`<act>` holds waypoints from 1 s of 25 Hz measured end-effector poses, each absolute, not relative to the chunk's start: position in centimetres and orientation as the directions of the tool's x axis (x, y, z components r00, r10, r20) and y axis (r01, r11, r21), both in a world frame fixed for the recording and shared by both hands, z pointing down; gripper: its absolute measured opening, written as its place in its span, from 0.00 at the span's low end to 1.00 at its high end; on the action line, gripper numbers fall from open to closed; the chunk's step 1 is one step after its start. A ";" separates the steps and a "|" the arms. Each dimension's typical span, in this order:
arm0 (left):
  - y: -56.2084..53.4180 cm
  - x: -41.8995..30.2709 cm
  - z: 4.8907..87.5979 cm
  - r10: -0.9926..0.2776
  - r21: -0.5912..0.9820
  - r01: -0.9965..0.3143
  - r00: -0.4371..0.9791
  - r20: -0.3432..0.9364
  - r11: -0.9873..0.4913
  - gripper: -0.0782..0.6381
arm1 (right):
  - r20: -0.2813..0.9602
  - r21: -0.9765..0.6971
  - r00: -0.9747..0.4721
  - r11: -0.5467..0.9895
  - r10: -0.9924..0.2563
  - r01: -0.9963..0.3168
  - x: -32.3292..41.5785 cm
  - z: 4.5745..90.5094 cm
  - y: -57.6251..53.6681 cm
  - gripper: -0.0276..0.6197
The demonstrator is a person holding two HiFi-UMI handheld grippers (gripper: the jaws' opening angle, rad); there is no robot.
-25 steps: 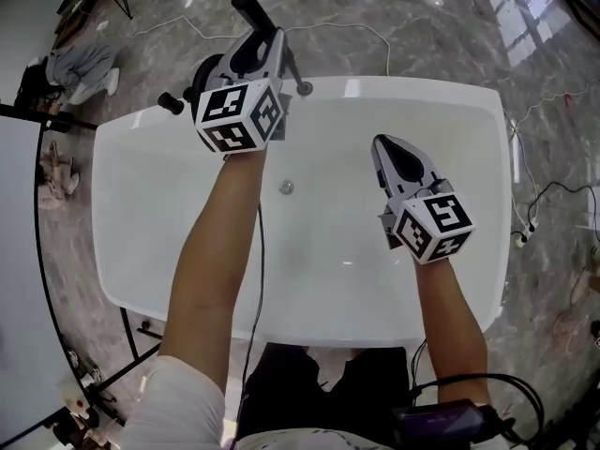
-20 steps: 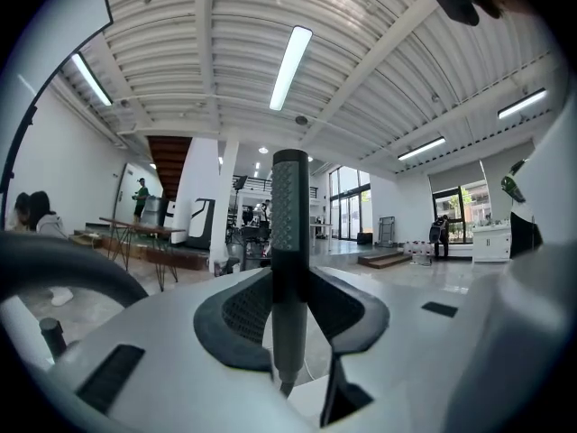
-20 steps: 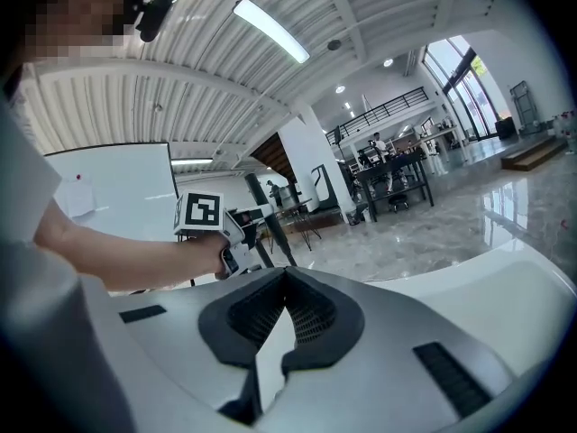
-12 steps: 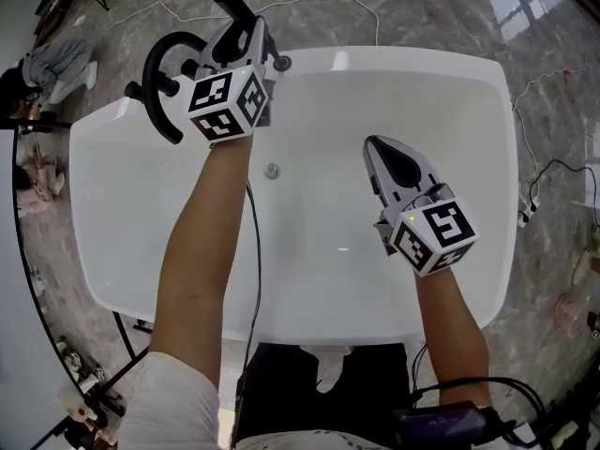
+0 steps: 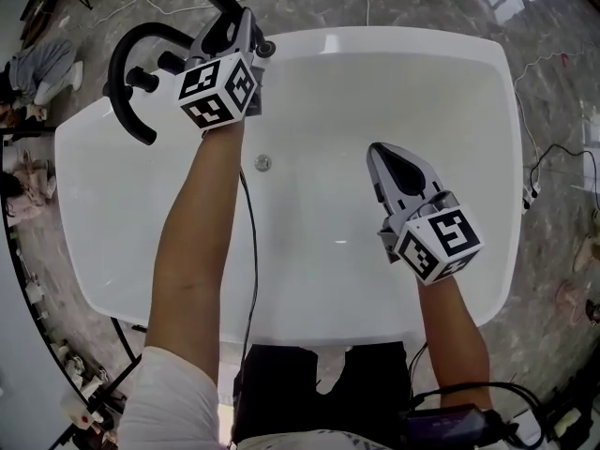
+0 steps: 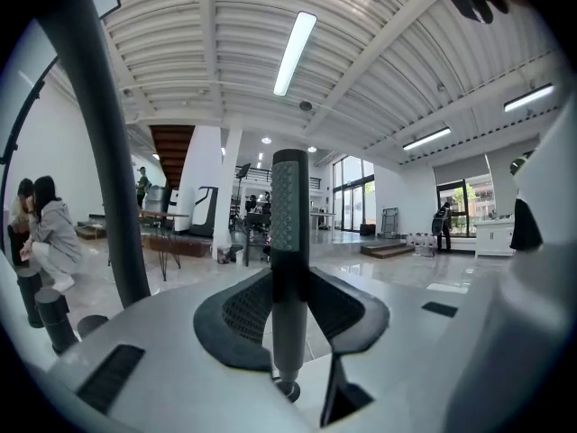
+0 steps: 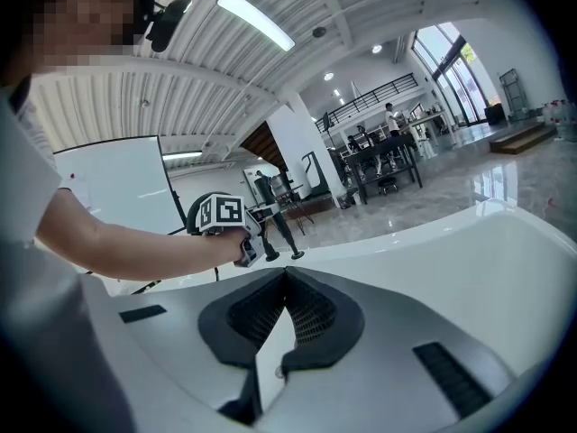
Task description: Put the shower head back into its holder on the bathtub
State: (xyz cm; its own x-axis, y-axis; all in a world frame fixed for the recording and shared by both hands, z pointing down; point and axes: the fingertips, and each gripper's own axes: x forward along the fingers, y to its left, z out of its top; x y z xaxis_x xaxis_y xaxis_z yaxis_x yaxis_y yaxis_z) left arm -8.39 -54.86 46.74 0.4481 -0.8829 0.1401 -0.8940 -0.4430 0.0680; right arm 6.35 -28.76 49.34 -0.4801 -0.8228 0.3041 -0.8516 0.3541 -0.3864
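Left gripper [image 5: 234,24]: clamped on the shower head [image 6: 288,242], whose dark handle stands upright between the two pads.
Shower head place: at the far left corner of the bathtub [image 5: 375,64], over the rim, just beside the black curved spout [image 5: 120,59] and its two black knobs [image 5: 141,78].
Right gripper [image 7: 287,276]: jaw tips pressed together with nothing between them, hovering over the right side of the white basin, well apart from the shower head.
Drain [image 5: 263,162]: on the tub floor below the left forearm.
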 end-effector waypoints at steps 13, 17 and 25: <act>-55.6 -8.2 50.0 -0.882 0.070 -0.897 0.442 0.165 -0.437 0.29 | 0.363 -0.396 -0.474 0.328 -0.802 -0.858 6.7 52.5 -26.3 0.05; -55.8 -8.2 50.8 -0.883 0.063 -0.900 0.436 0.175 -0.432 0.29 | 0.364 -0.402 -0.473 0.322 -0.803 -0.857 7.0 53.0 -25.9 0.05; -56.0 -8.2 52.5 -0.878 0.061 -0.898 0.439 0.191 -0.435 0.29 | 0.383 -0.412 -0.473 0.311 -0.793 -0.856 6.9 54.3 -25.1 0.05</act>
State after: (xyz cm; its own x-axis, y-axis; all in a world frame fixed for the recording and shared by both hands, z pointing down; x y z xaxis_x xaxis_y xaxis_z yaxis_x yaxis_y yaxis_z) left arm -8.18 -56.05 52.46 0.4385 -0.8781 0.1913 -0.8982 -0.4353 0.0610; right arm 6.94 -25.07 54.30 -0.4727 -0.7934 0.3834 -0.8564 0.3111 -0.4120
